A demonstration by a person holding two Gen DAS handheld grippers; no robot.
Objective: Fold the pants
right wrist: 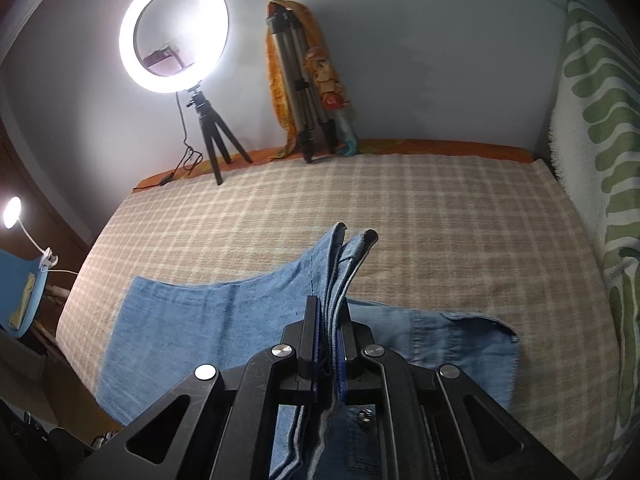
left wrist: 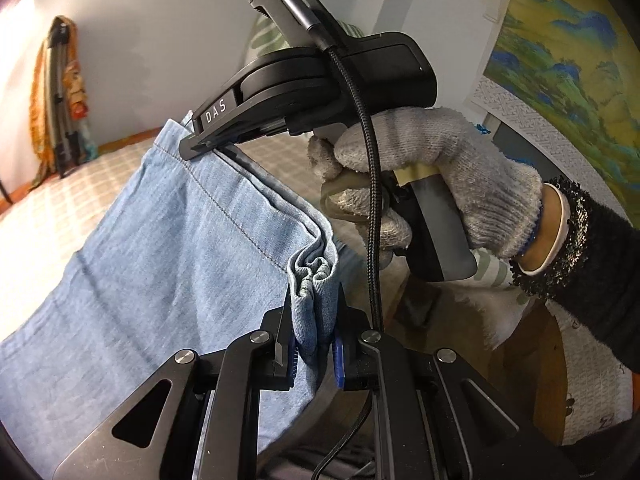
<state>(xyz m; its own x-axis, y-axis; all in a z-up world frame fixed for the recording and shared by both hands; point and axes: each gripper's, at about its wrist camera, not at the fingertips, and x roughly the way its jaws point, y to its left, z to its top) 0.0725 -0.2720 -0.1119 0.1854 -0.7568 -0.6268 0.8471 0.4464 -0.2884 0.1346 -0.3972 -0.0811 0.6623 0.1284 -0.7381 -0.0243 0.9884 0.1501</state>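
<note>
Two tools: you had both clamped on denim, each with several layers between the pads.
Left tool (left wrist: 314,354): shut on a bunched hem end of the pants (left wrist: 160,240).
Right tool (left wrist: 196,146): shut on the far corner of the same edge; your gloved hand (left wrist: 420,184) was on its grip.
Pants location: held edge lifted off the checked bed (right wrist: 400,208), the rest lying flat on it below, waistband part near the right tool (right wrist: 330,360).
Step, my read: carrying the held edge over for a fold.
Doing it well: you needed to keep the span between tools taut and level, both hands moving together, and lay edge on edge before releasing.
Long axis: could not tell for certain; the held edge ran tool to tool, with the fabric falling away from it onto the bed.
</note>
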